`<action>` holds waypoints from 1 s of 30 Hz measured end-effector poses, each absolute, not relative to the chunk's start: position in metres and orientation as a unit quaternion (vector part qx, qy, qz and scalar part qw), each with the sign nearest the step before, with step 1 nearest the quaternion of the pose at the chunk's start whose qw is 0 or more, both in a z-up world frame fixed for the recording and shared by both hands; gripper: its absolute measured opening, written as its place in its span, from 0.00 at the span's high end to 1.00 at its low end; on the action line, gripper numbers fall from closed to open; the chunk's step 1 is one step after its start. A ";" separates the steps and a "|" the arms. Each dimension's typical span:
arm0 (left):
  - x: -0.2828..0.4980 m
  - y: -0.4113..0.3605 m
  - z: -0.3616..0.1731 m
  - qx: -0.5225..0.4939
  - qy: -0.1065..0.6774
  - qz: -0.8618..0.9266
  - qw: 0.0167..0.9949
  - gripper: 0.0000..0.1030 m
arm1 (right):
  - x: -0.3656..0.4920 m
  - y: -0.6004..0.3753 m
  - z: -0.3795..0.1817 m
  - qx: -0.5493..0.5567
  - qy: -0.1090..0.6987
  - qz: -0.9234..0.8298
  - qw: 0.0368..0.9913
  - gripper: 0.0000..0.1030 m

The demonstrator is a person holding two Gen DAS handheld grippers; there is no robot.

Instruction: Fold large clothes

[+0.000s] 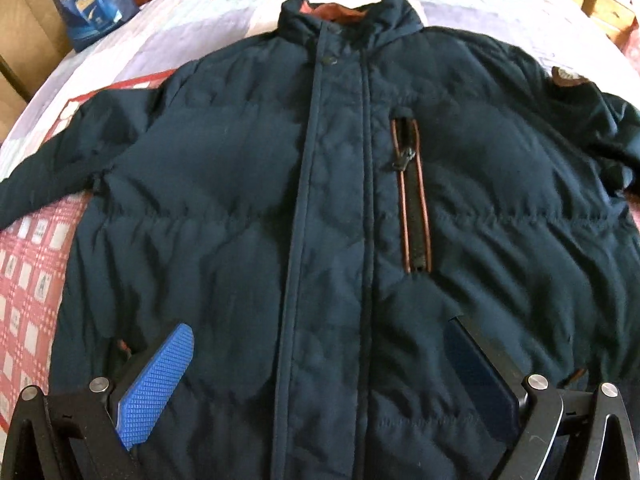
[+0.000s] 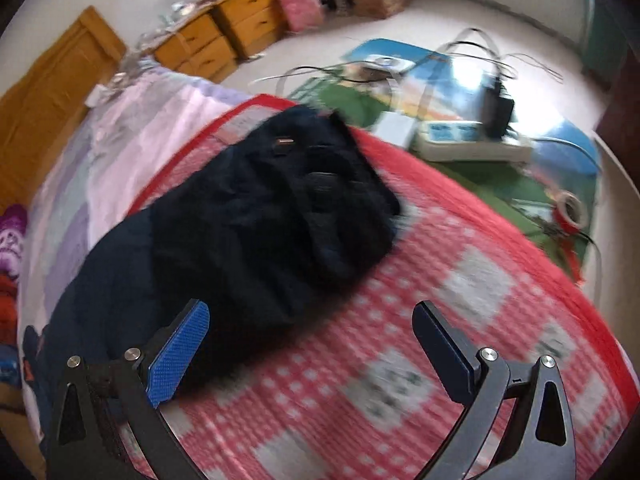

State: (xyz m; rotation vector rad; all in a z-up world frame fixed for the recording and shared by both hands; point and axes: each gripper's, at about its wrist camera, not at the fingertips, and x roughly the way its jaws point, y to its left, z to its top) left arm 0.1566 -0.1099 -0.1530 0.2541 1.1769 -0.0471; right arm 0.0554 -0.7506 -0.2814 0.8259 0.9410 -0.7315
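On bed with red-white checked blanket [image 2: 400, 360]: dark navy padded zip-front jacket [image 1: 320, 208] lay flat, front up, sleeves spread. No fold made; whole task left. Left tongs [image 1: 316, 380] wide above hem, right tongs [image 2: 312, 344] wide beside sleeve, both empty.

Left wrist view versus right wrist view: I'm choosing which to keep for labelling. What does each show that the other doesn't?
Only the left wrist view shows the jacket front: collar, chest zip pocket, arm patch, and a blue bag beyond. Only the right wrist view shows a sleeve end, the floor with cables and a power strip, tape rolls and wooden drawers. Both show the dark jacket lying on the red checked blanket, and an open gripper: left, right.
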 end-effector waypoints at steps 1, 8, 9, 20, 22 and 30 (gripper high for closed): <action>0.155 -0.110 -0.152 0.119 0.554 -0.020 0.823 0.00 | 0.066 -0.752 -0.289 0.382 0.438 -0.324 0.746 0.00; 0.153 -0.110 -0.141 0.120 0.547 -0.025 0.828 0.00 | 0.097 -0.761 -0.301 0.406 0.427 -0.348 0.729 0.08; 0.153 -0.109 -0.139 0.119 0.545 -0.027 0.830 0.00 | 0.097 -0.762 -0.298 0.410 0.419 -0.345 0.733 0.31; 0.160 -0.086 -0.110 0.102 0.517 -0.030 0.850 0.00 | 0.118 -0.705 -0.178 0.239 0.384 -0.332 0.828 0.91; 0.162 -0.080 -0.108 0.097 0.516 -0.033 0.850 0.00 | 0.125 -0.688 -0.156 0.195 0.388 -0.334 0.837 0.91; 0.164 -0.033 -0.083 0.090 0.497 -0.047 0.862 0.00 | 0.181 -0.566 -0.060 0.020 0.359 -0.303 0.883 0.91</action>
